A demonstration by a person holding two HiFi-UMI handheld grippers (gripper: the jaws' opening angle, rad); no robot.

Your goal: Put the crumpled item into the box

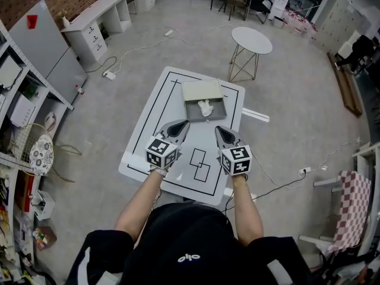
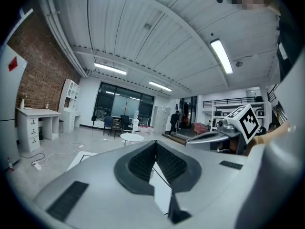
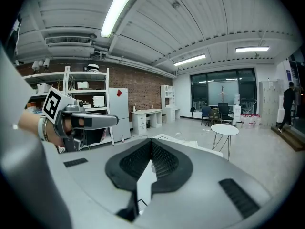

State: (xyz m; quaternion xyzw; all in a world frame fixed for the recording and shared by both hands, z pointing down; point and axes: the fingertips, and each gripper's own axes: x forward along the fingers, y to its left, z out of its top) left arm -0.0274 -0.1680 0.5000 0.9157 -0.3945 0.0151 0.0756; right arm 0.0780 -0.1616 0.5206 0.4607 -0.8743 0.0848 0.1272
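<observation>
Grey concrete floor all round, and in the middle sits the white surface (image 1: 142, 129) with its black border lines and two outlined squares (image 1: 199, 164) near the front edge. On the far half is the box (image 1: 220, 109), flap tipped back, and the crumpled item (image 1: 205, 107) is lying inside it, white against the grey bottom. Both grippers hang over the near half, well short of the box: the left gripper (image 1: 181, 124) and the right gripper (image 1: 219, 130) are side by side, noses towards it. Left gripper view now: left gripper (image 2: 155, 143) clenched, ribbed pads together with nothing between them. Right gripper view: right gripper (image 3: 151, 142) the same, pinched tight and empty. Beyond the surface stands a round side table (image 1: 252, 40) on thin legs, with a white desk (image 1: 98, 16) against the brick wall, a power strip (image 1: 109, 74) trailing cable across the floor, and a red-checked chair (image 1: 350, 209) off to the right. Only the gripper views show the ceiling lights and a distant person (image 2: 175, 120) by the windows. Only the head view shows the box contents. For lettering, there is a small white logo (image 1: 189, 257) on the black top, too small to read, and a red mark (image 1: 31, 21) on the grey panel.
</observation>
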